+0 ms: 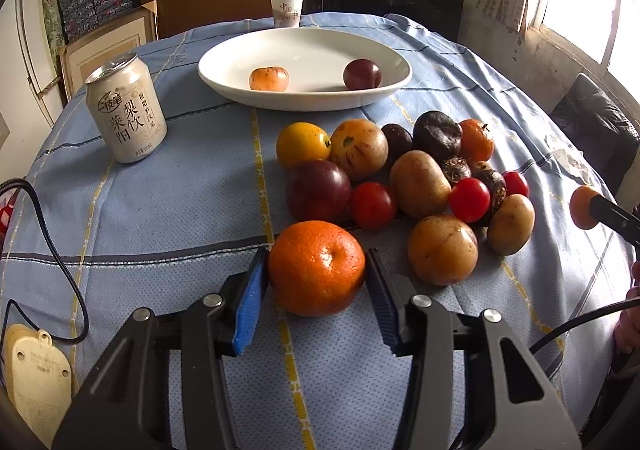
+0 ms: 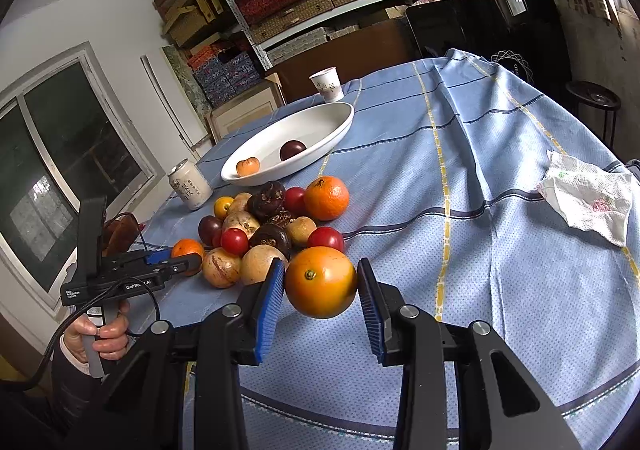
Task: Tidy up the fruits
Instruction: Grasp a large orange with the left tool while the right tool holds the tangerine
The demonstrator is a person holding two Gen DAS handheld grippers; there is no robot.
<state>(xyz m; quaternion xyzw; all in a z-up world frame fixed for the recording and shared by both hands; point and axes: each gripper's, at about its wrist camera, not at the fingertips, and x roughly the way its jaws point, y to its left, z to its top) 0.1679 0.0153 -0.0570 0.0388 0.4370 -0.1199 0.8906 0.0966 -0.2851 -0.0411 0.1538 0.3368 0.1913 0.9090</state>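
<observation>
In the left wrist view my left gripper (image 1: 316,270) is shut on a mandarin orange (image 1: 316,268) resting low over the blue tablecloth. In the right wrist view my right gripper (image 2: 321,284) is shut on a smooth orange-yellow fruit (image 2: 320,282), held above the cloth. A pile of mixed fruits (image 1: 404,173) lies in the middle of the table; it also shows in the right wrist view (image 2: 264,226). Beyond it stands a white oval plate (image 1: 304,99) holding a small orange fruit (image 1: 269,78) and a dark plum (image 1: 362,74). The left gripper also shows in the right wrist view (image 2: 188,264).
A drink can (image 1: 126,113) stands left of the plate and a paper cup (image 1: 286,10) behind it. A crumpled tissue (image 2: 588,201) lies on the cloth at right. A power adapter (image 1: 34,374) and cable lie at the near left table edge. Shelves stand behind.
</observation>
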